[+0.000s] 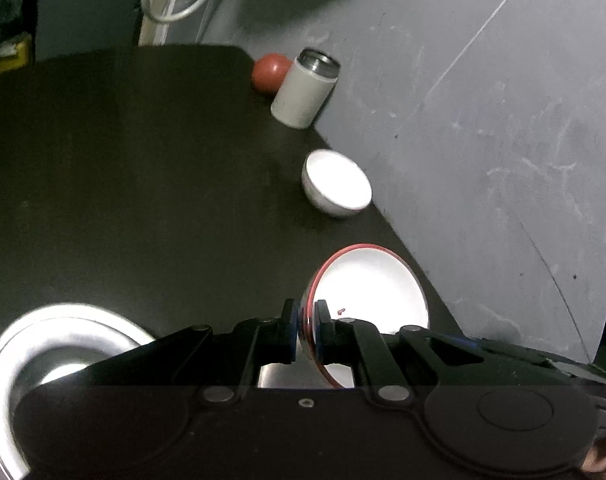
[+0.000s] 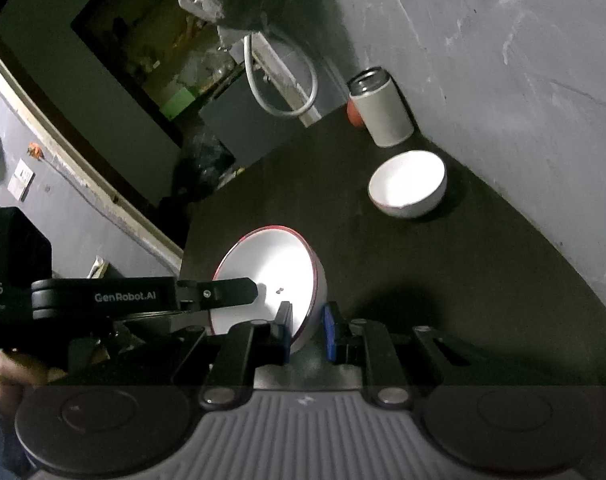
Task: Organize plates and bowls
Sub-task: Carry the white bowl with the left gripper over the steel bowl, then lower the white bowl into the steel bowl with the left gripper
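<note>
Left gripper [image 1: 306, 330]: black body fills the bottom of the left wrist view; its two blue-padded fingers are drawn close together and pinch the rim of the red-rimmed bowl, one pad inside the rim and one outside.
Right gripper [image 2: 308, 330]: grey ribbed body at the bottom of the right wrist view; its fingers clamp the same bowl at another part of its rim, one inside and one against the outer wall.
Red-rimmed bowl [image 1: 377, 284]: white inside with a thin red edge and a small dark-red speck on the inner surface; it is tilted, its opening turned toward the cameras, gripped from two sides over the dark table.
Left gripper seen from the right: it reaches in from the left edge of the right wrist view, lettered "GenRobot.AI", with part of a hand [image 2: 7, 372] behind it.
Metal plate [image 1: 35, 344]: shiny, wide rim, at the lower left of the left wrist view, partly hidden by the gripper body.
White bowl [image 1: 337, 183]: upright on the table near the wall, well apart from the held bowl.
White cylinder [image 1: 305, 88]: tall, with a metal top, standing farther along the wall.
Red ball [image 1: 269, 73]: just behind the cylinder, touching or nearly so; I cannot tell which.
Table [image 1: 143, 160]: dark, matte surface running up to the wall.
Wall [image 1: 503, 120]: grey, scuffed.
Cable [image 1: 175, 0]: white loop hanging beyond the table's far end.
</note>
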Tool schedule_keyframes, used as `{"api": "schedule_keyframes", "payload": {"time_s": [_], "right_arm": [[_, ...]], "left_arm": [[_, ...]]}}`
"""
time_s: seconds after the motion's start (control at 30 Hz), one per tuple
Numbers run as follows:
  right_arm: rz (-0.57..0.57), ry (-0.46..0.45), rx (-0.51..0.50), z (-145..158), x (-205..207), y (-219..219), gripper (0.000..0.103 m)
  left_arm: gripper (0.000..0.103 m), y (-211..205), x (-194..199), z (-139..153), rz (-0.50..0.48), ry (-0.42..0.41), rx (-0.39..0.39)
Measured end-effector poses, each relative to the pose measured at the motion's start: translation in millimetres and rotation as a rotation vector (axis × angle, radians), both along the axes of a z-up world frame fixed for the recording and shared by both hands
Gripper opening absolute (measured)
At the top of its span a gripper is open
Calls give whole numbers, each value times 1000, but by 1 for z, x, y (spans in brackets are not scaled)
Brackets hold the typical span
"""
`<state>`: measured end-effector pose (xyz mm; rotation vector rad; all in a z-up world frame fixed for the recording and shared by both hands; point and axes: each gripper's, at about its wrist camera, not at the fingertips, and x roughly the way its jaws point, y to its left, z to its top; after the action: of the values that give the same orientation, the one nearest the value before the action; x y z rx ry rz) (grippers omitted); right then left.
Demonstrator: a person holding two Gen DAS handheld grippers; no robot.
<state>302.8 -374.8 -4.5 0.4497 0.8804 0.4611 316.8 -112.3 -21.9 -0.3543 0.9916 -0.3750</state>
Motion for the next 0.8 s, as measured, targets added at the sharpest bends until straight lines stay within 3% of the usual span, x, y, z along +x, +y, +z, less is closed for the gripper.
{"api": "schedule_keyframes", "payload": {"time_s": [0.43, 0.8], "right_arm": [[48, 78, -62, -8, -15, 2, 18], [69, 111, -71, -11, -17, 3, 18]], "left_arm": [[10, -2, -15, -17, -18, 106, 10], [11, -4, -19, -22, -20, 140, 31]]}}
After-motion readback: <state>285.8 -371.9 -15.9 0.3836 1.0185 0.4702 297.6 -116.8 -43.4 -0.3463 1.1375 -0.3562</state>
